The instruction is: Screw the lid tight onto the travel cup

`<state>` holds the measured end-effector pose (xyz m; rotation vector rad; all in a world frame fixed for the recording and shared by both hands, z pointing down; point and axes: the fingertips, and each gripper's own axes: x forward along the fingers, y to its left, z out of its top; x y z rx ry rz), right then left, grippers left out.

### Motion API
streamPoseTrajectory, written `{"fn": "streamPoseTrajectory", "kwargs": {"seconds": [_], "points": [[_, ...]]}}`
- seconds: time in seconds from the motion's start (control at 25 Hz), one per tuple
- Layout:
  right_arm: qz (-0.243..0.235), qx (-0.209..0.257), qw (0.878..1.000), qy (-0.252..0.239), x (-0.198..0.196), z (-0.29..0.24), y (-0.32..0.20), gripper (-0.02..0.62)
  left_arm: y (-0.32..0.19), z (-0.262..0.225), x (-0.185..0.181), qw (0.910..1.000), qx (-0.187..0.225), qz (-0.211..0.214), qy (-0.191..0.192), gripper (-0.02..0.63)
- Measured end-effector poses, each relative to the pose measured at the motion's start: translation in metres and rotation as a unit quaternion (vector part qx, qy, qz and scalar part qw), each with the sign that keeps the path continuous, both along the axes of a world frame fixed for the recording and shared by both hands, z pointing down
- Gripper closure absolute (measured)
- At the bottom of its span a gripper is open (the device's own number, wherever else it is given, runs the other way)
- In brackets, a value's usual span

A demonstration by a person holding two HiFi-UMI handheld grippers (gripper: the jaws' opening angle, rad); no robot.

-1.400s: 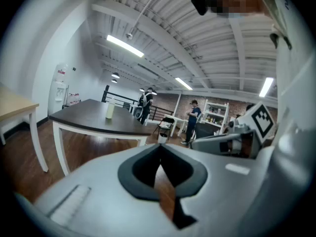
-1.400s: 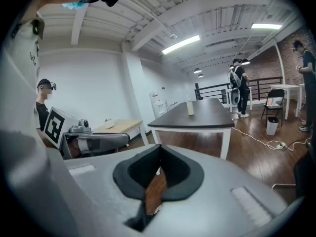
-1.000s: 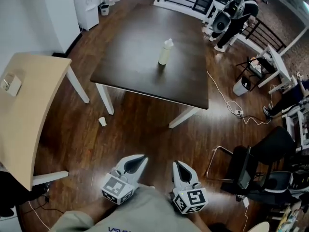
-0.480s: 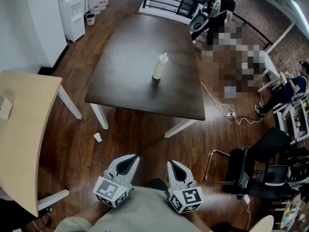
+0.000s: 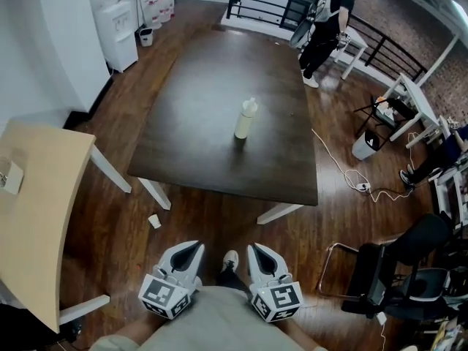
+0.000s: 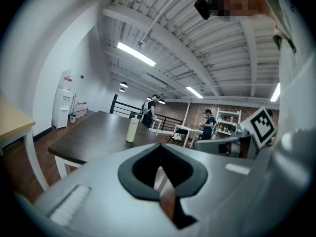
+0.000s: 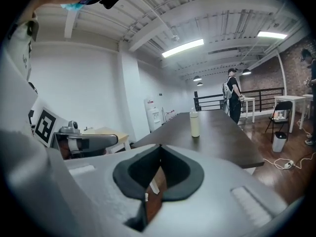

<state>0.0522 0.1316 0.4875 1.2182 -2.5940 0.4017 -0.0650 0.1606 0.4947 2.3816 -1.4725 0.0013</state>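
A cream travel cup (image 5: 246, 118) with its lid on top stands upright near the middle of the dark table (image 5: 205, 101). It shows small in the left gripper view as the cup (image 6: 132, 129) and in the right gripper view as the cup (image 7: 195, 124). My left gripper (image 5: 196, 248) and right gripper (image 5: 254, 250) are both shut and hold nothing. They hang close to my body over the wood floor, well short of the table's near edge.
A light wooden table (image 5: 36, 218) stands at the left. A small paper cup (image 5: 154, 221) lies on the floor by a table leg. A person (image 5: 325, 19) stands beyond the table's far end. Cables (image 5: 358, 181) and black chairs (image 5: 395, 269) are at the right.
The view has shifted; the table and cup now sit slightly nearer and more central. Both grippers have drawn closer together and stay shut. The person at the far end has moved.
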Motion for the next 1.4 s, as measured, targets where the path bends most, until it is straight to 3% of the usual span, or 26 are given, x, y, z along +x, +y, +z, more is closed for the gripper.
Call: {"fn": "streamPoseTrajectory", "kwargs": {"seconds": [0.36, 0.72, 0.88, 1.0, 1.4], "points": [[-0.034, 0.0, 0.999, -0.028, 0.016, -0.003, -0.069, 0.598, -0.06, -0.012, 0.025, 0.999, -0.004, -0.025, -0.038, 0.604], [-0.083, 0.025, 0.996, -0.034, 0.013, -0.004, -0.102, 0.598, -0.089, -0.012, 0.038, 0.9971, -0.014, -0.034, -0.067, 0.604], [-0.076, 0.024, 0.996, -0.039, 0.011, -0.004, -0.11, 0.598, -0.099, -0.013, 0.035, 0.9967, -0.013, -0.03, -0.074, 0.604], [-0.068, 0.019, 0.997, -0.033, 0.01, -0.003, -0.119, 0.598, -0.112, -0.017, 0.037, 0.998, -0.02, -0.021, -0.056, 0.604], [0.02, 0.046, 0.999, -0.019, 0.002, -0.018, -0.18, 0.598, -0.196, -0.017, 0.006, 0.9981, 0.007, 0.036, -0.049, 0.604]]}}
